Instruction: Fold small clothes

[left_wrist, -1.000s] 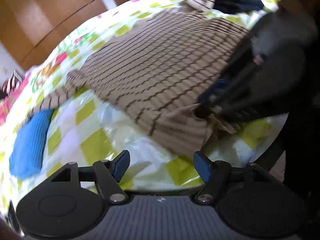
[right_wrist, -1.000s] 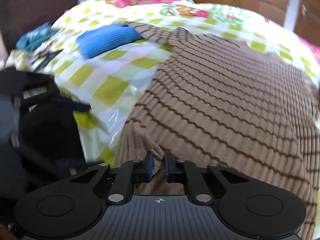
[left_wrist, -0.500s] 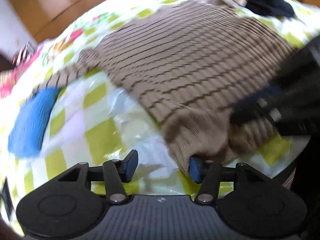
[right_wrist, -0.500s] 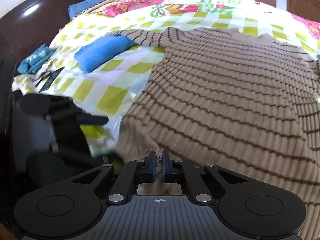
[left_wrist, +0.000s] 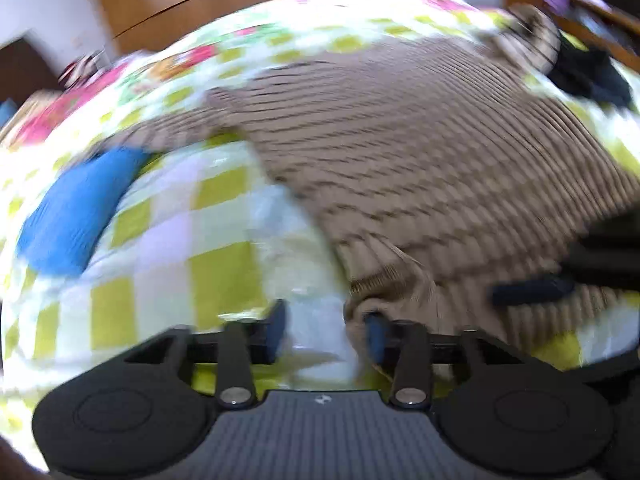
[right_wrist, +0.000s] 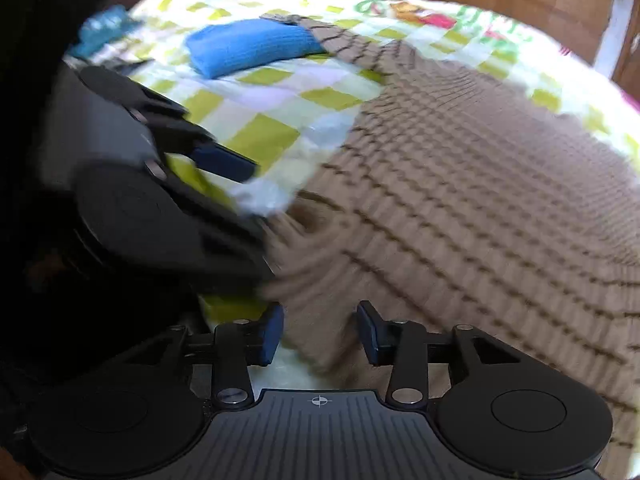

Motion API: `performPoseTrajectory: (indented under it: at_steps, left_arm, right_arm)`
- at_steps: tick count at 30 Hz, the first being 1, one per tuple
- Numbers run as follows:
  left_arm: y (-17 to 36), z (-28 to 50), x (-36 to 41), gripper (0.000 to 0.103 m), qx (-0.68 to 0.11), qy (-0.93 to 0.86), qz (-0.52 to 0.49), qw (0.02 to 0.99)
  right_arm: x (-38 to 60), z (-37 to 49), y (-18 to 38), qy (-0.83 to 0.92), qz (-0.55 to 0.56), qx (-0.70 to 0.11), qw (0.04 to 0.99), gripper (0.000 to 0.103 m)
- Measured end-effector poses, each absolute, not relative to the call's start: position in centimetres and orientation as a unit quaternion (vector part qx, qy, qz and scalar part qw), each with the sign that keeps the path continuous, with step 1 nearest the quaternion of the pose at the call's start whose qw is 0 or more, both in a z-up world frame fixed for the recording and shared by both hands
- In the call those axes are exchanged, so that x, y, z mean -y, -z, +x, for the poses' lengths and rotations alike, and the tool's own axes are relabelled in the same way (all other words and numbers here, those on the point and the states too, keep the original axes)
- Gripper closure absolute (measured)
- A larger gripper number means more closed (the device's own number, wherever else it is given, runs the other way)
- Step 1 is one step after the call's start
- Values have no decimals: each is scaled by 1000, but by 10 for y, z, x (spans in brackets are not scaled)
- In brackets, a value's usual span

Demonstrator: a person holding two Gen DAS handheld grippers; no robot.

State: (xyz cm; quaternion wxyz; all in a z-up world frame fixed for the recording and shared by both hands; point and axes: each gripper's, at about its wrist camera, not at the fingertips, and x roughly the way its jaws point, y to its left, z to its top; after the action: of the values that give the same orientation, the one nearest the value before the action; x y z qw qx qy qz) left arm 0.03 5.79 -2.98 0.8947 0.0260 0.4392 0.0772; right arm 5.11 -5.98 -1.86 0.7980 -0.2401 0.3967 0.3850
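Between right jaws, sweater [right_wrist: 460, 200] hem

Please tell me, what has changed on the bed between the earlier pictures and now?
The right hand-held gripper, shut on the hem of the brown striped sweater before, is opening and has let go. The left hand-held gripper has moved in to the sweater's bunched corner and is closing, its pads not yet pressing the cloth. The folded blue cloth and checked bedsheet stayed as they were.
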Motion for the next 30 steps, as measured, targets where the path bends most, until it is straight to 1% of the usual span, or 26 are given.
performPoseTrajectory:
  at_steps: [1, 2, 4, 6, 8, 10, 12, 13, 15, 17, 18, 19, 21, 23, 26, 28, 29, 30]
  left_arm:
    - [26, 1, -75, 66, -437, -99, -10, 894]
    - [24, -1, -92, 69, -436, -119, -41, 891]
    - [23, -6, -123, 69, -441, -145, -90, 881]
    - [27, -15, -139, 69, -452, -155, -96, 873]
    - [31, -24, -142, 69, -466, -141, -86, 869]
    - [25, -31, -140, 69, -459, -121, -69, 878]
    - [16, -35, -138, 69, -455, -88, -74, 883]
    - [10, -38, -139, 69, -448, -79, -82, 887]
    - [-2, -41, -137, 69, -428, -70, -89, 896]
    - [-17, -36, -129, 69, -403, -70, -90, 908]
    - [-23, -31, -125, 67, -389, -67, -88, 915]
    - [-28, -25, -118, 63, -375, -60, -85, 921]
    - [-31, -5, -107, 60, -357, -55, -77, 929]
    - [-25, 23, -95, 59, -354, -45, -64, 932]
    - [-4, 67, -85, 58, -385, -17, -64, 921]
    - [17, 90, -83, 56, -434, -27, -51, 899]
    - [33, 97, -87, 56, -469, -58, -37, 881]
    - [44, 96, -94, 56, -487, -63, -42, 870]
  right_arm:
    - [62, 53, 17, -373, -235, -407, 800, 77]
    - [66, 56, 15, -355, -228, -423, 802, 78]
    - [76, 58, 11, -322, -223, -447, 804, 78]
    - [90, 60, 4, -286, -205, -470, 809, 78]
    - [107, 64, -7, -257, -174, -479, 821, 72]
    - [129, 68, -22, -219, -143, -478, 838, 72]
    - [151, 75, -30, -186, -116, -478, 851, 70]
    - [162, 80, -33, -167, -110, -473, 858, 66]
    - [181, 93, -36, -125, -115, -455, 874, 59]
    - [200, 114, -31, -98, -103, -454, 880, 57]
    - [207, 122, -28, -100, -90, -462, 877, 55]
    - [212, 134, -20, -105, -76, -477, 869, 51]
    - [219, 151, -5, -114, -60, -488, 863, 50]
    - [224, 160, 8, -111, -44, -494, 861, 51]
    - [241, 181, 20, -122, 34, -508, 852, 59]
    - [254, 189, 25, -113, 59, -514, 848, 78]
    - [262, 191, 27, -108, 71, -521, 844, 84]
    - [268, 192, 27, -107, 74, -526, 841, 91]
